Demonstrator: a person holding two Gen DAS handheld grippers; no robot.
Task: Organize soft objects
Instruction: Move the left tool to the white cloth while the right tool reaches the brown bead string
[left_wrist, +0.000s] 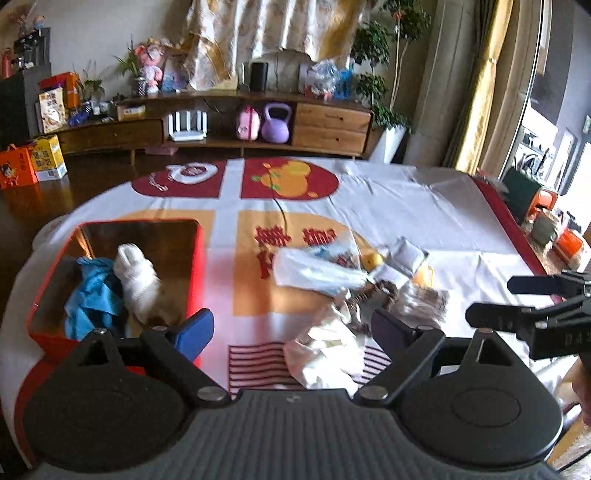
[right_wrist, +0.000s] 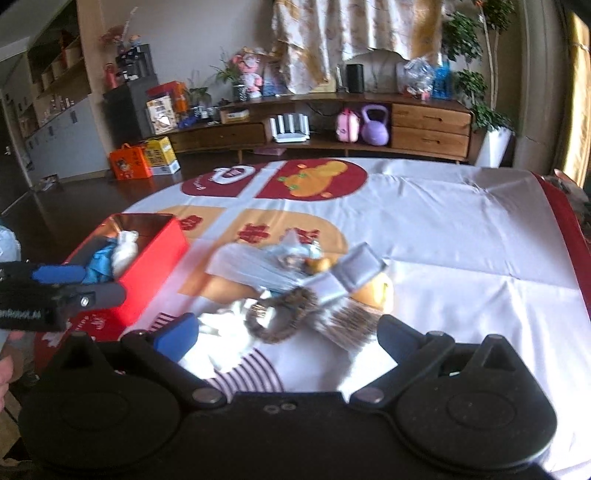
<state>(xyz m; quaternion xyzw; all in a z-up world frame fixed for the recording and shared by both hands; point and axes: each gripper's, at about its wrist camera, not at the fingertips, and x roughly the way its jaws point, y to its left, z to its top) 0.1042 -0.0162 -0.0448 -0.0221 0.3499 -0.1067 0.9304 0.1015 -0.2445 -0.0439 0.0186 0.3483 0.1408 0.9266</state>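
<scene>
I count one red box (left_wrist: 110, 332) with two cloths inside, and a soft pile (right_wrist: 295, 280) ahead of both grippers, left (left_wrist: 291, 328) and right (right_wrist: 286, 332), jaws apart, empty.

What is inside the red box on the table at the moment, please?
The red box holds a crumpled blue cloth and a white bundled cloth beside it. Whatever lies beneath them is covered and cannot be seen.

Left gripper (left_wrist: 291, 328) tilted downward, fingers wide apart, empty; right gripper (right_wrist: 288, 332) alike, fingers spread, empty
</scene>
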